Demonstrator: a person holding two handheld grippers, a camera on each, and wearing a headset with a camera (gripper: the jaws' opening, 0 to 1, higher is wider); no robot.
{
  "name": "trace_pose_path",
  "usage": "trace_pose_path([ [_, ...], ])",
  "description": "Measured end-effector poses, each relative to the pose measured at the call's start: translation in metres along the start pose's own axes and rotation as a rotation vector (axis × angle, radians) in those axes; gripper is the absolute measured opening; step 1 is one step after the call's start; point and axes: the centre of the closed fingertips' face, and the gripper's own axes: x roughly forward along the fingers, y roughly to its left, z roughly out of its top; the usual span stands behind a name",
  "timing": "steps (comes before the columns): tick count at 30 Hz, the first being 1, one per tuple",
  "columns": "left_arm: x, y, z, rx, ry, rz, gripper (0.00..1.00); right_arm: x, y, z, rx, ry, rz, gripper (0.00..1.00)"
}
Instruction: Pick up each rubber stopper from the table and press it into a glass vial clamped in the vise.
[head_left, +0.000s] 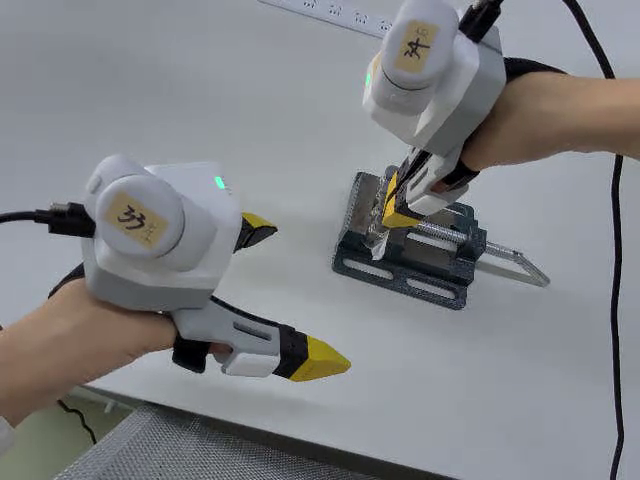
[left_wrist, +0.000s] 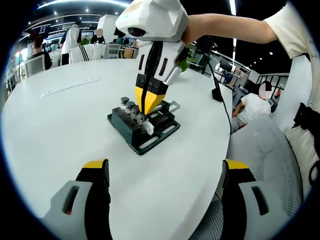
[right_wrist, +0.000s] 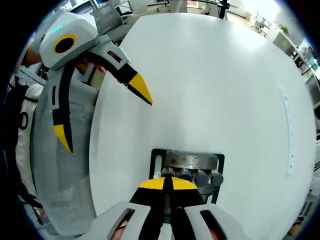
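Right claw (head_left: 393, 212) closed over vise (head_left: 440, 272) (stoppers (right_wrist: 201, 177) seated), left claw (head_left: 300, 295) spread

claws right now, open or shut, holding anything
Left claw: open, holding nothing.
Right claw: shut, tips down at the vials in the vise; whether they grip anything cannot be told.

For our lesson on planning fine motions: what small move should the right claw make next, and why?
Probably a short press straight down: the right claw, shut, has its tips at the end of the vial row in the vise, beside vials already carrying dark stoppers. The left claw hangs open, apart.
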Motion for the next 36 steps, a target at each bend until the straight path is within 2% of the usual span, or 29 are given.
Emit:
trace_pose_path([
  [10, 0.0019, -0.0002, 0.0009, -0.003, -0.005, 0.001, 0.93, 0.0013, -0.0013, 0.0005, -0.023, 0.022, -0.014, 0.00],
  [18, 0.0028, -0.0008, 0.0011, -0.015, -0.013, 0.001, 0.93, 0.0028, -0.0014, 0.0016, -0.011, 0.031, -0.015, 0.00],
  [29, 0.0029, -0.0009, 0.0006, -0.017, -0.017, 0.002, 0.93, 0.0034, 0.0022, 0.0012, -0.047, 0.063, -0.036, 0.00],
  [36, 0.0016, -0.0021, -0.0008, -0.021, -0.015, 0.003, 0.93, 0.0038, 0.0008, -0.0011, -0.016, 0.061, -0.022, 0.00],
])
